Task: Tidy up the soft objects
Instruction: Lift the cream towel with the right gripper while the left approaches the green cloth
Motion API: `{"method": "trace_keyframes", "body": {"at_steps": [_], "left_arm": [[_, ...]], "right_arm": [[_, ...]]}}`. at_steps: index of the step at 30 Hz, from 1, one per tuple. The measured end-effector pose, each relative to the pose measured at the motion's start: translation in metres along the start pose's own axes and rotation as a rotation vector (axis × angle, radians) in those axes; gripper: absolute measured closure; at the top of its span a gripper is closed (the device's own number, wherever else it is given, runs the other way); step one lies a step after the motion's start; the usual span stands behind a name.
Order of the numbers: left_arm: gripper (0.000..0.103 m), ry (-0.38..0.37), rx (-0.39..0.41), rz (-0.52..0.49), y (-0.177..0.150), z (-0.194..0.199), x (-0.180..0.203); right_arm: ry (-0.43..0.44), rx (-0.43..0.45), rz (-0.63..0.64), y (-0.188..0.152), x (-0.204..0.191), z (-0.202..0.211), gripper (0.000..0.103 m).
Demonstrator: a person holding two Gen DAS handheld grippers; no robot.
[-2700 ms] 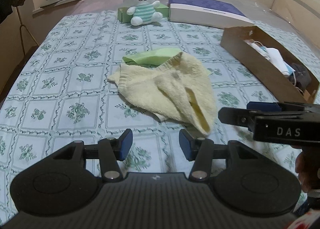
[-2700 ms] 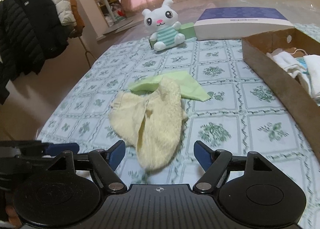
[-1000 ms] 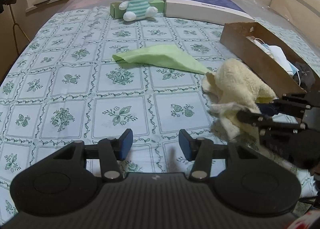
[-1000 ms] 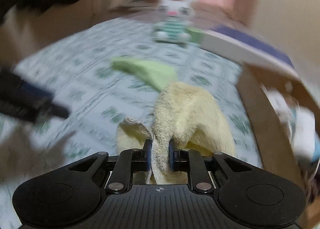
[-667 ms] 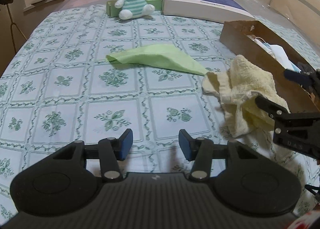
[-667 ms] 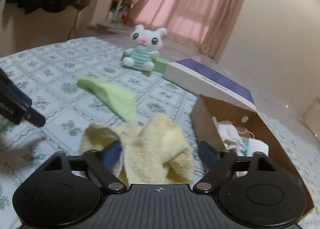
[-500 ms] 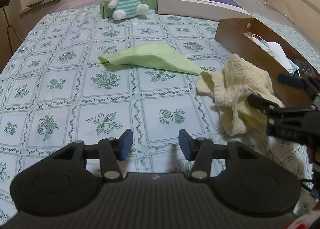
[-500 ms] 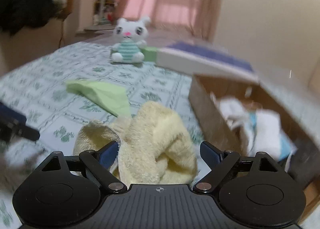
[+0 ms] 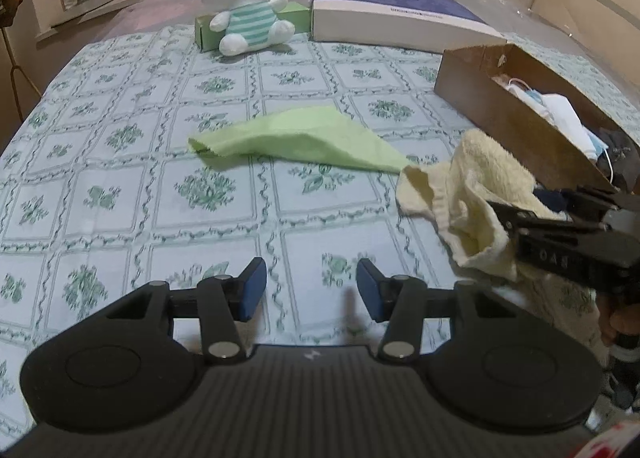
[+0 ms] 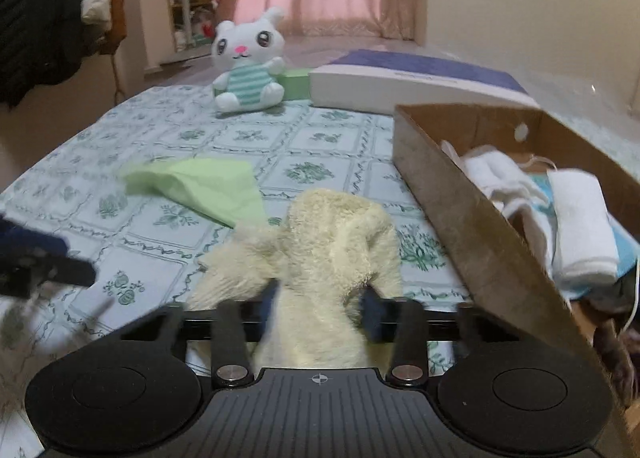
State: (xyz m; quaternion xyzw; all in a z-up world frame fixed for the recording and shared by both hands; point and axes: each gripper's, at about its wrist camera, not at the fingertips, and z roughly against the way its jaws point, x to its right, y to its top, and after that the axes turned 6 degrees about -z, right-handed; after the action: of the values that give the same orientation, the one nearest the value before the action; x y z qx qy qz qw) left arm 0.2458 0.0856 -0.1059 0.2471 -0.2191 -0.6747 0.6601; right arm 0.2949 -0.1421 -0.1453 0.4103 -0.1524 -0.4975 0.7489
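A cream towel (image 10: 332, 254) lies bunched on the patterned bed cover beside a brown cardboard box (image 10: 452, 201). My right gripper (image 10: 320, 310) has its fingers around a fold of the towel, closing on it; the fingers are blurred. In the left wrist view the towel (image 9: 468, 193) sits at the right, with the right gripper (image 9: 516, 213) over it and the box (image 9: 516, 125) behind. My left gripper (image 9: 308, 288) is open and empty above the cover. A green cloth (image 9: 304, 141) lies flat mid-bed; it also shows in the right wrist view (image 10: 208, 185).
The box holds white cloths (image 10: 576, 221) and masks. A white plush bunny (image 9: 244, 1) leans on a green box (image 9: 296, 15) at the far edge, next to a purple-topped white box (image 9: 396, 17). Coats (image 10: 36, 13) hang at the left.
The right gripper dragged the towel from mid-bed to beside the box, uncovering the green cloth, opened, and now its fingers have closed in around a fold. The left gripper stayed open.
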Motion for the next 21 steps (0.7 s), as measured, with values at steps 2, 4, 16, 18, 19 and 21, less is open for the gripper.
{"method": "trace_keyframes", "body": {"at_steps": [2,4,16,18,19,21], "left_arm": [[0.057,-0.007,0.014,0.006,0.006,-0.005,-0.001],[0.057,-0.012,0.034,0.007,0.014,-0.010,-0.001],[0.055,-0.031,0.079,0.101,0.066,-0.054,-0.016],[0.055,-0.035,0.076,0.125,0.072,-0.061,-0.020],[0.055,-0.034,0.070,0.142,0.074,-0.066,-0.022],[0.055,-0.022,0.051,0.164,0.078,-0.075,-0.026]], "right_arm": [[0.000,0.009,0.012,0.001,-0.001,0.001,0.077],[-0.004,0.044,-0.003,0.006,0.000,0.006,0.078],[-0.100,0.196,-0.036,0.049,0.008,-0.006,0.078],[-0.096,0.196,-0.049,0.051,0.009,-0.011,0.078],[-0.095,0.186,-0.045,0.051,0.009,-0.016,0.078],[-0.101,0.167,-0.036,0.052,0.008,-0.024,0.078]]}}
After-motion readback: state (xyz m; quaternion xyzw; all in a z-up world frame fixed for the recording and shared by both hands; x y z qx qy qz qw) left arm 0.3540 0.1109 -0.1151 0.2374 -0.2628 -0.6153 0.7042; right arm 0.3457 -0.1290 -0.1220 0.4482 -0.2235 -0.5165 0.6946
